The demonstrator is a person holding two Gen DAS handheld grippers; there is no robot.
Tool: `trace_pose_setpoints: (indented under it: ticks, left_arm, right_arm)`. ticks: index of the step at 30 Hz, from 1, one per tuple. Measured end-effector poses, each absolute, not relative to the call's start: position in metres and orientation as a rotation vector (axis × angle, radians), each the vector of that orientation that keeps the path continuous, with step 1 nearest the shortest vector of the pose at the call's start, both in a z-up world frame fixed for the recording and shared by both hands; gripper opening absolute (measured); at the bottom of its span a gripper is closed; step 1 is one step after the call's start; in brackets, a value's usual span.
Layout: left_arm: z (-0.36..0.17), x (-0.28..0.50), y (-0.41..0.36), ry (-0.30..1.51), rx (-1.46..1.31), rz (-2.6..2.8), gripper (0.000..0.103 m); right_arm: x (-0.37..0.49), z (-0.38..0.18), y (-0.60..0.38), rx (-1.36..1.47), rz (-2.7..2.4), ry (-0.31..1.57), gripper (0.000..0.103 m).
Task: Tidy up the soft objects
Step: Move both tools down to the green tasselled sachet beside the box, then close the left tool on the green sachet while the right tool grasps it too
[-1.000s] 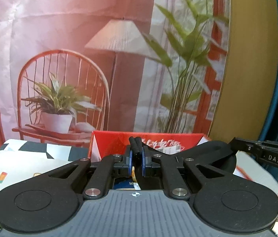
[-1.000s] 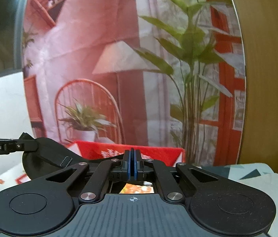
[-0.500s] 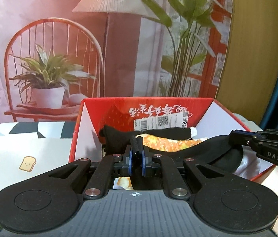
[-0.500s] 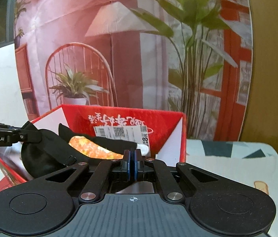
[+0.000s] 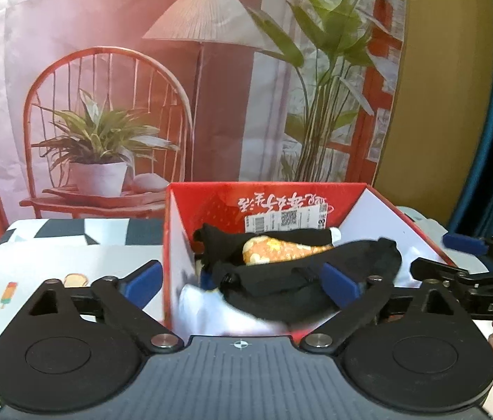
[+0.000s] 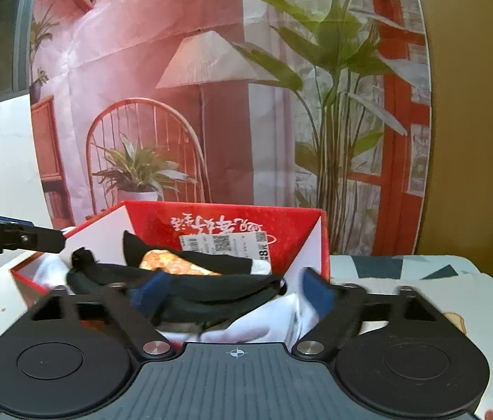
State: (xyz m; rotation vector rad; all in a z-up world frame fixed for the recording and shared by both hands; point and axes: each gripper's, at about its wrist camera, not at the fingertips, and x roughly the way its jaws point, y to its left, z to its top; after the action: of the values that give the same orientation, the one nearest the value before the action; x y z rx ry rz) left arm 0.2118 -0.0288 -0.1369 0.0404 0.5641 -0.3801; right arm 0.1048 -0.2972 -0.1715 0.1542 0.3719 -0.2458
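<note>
A red cardboard box [image 5: 211,203] [image 6: 232,217] stands on the table and holds soft items. A black fabric piece [image 5: 302,273] [image 6: 211,287] lies across the top of the box. Beneath it are an orange patterned item [image 5: 274,250] [image 6: 173,262], another black cloth [image 5: 218,241] and white cloth [image 5: 204,308] [image 6: 260,325]. My left gripper [image 5: 243,280] is open, its jaws straddling the box's near left wall. My right gripper [image 6: 232,290] is open over the box's near edge. Neither holds anything.
A printed tablecloth [image 5: 54,262] [image 6: 421,280] covers the table. A backdrop picturing a chair, plants and a lamp [image 5: 194,70] hangs right behind the box. The right gripper's fingers [image 5: 456,273] show at the left view's right edge.
Both grippers have opened and let go of the black fabric piece, which now lies on top of the box's contents. Both views tilted down towards the box.
</note>
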Motion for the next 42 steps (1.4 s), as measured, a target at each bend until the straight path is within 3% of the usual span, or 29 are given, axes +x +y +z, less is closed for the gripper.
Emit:
trace_pose_setpoints:
  ticks: [1, 12, 15, 19, 24, 27, 36, 42]
  left_arm:
    - [-0.137, 0.206, -0.025, 0.568, 0.042, -0.384, 0.1]
    - [-0.171, 0.153, 0.028, 0.637, 0.035, -0.391, 0.102]
    - [-0.189, 0.145, 0.043, 0.677, -0.011, -0.396, 0.095]
    - [-0.212, 0.145, 0.06, 0.743, -0.105, -0.402, 0.07]
    - [-0.235, 0.144, 0.067, 0.79, -0.183, -0.424, 0.065]
    - [-0.246, 0.145, 0.063, 0.818, -0.209, -0.443, 0.052]
    - [-0.258, 0.142, 0.025, 0.835, -0.225, -0.533, 0.05]
    - [-0.264, 0.139, 0.0, 0.838, -0.239, -0.574, 0.05]
  right_arm:
    - [0.101, -0.17, -0.293, 0.157, -0.245, 0.362, 0.103]
    - [0.059, -0.18, -0.254, 0.254, -0.279, 0.332, 0.103]
    - [0.053, -0.191, -0.245, 0.284, -0.256, 0.366, 0.103]
    - [0.051, -0.213, -0.229, 0.282, -0.227, 0.447, 0.103]
    - [0.052, -0.234, -0.208, 0.252, -0.198, 0.534, 0.103]
    - [0.055, -0.241, -0.201, 0.248, -0.169, 0.564, 0.103]
    - [0.06, -0.251, -0.192, 0.249, -0.085, 0.613, 0.102]
    - [0.059, -0.254, -0.187, 0.228, -0.036, 0.63, 0.095]
